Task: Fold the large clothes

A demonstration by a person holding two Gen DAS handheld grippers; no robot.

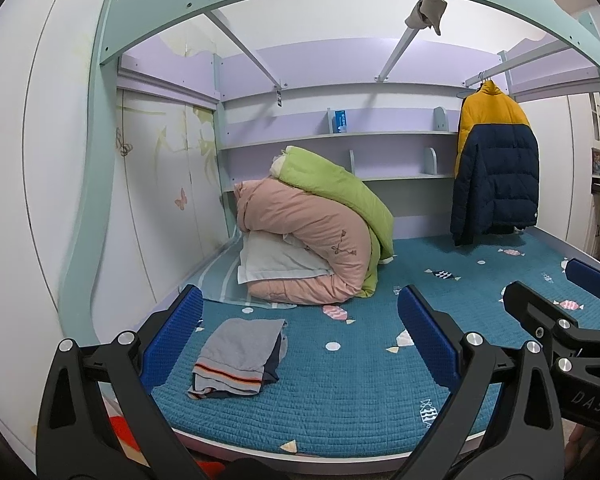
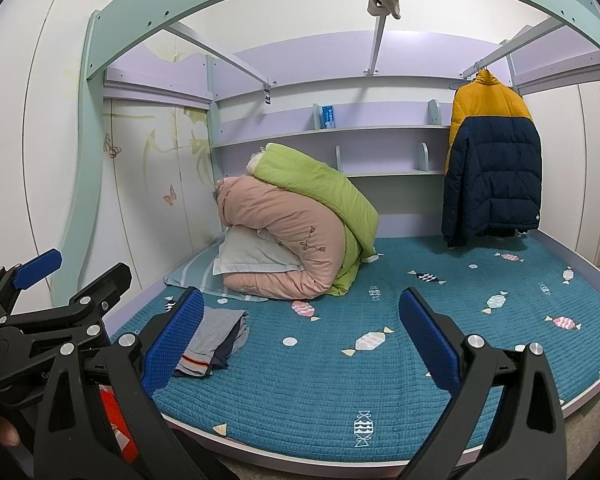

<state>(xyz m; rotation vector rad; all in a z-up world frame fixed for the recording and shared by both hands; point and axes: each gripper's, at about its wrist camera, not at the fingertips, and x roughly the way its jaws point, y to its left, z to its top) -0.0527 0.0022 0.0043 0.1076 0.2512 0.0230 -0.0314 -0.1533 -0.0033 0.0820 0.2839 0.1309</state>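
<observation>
The puffer jacket (image 1: 494, 160), yellow across the shoulders and navy below, hangs on a hanger from the rail at the far right end of the bed, its front open and its hem just above the mattress. It looks bulky and soft, likely to spring back when pressed. Nothing has been grasped, so I judge the folding of this piece not yet begun; the next move calls for reaching across and lifting it off the rail. The left tool (image 1: 300, 328) and right tool (image 2: 302, 328) both hover at the near edge, fingers spread wide, empty. A folded grey garment (image 1: 238, 356) lies on the teal bed (image 1: 340, 392), with rolled quilts (image 1: 320, 240) behind.
</observation>
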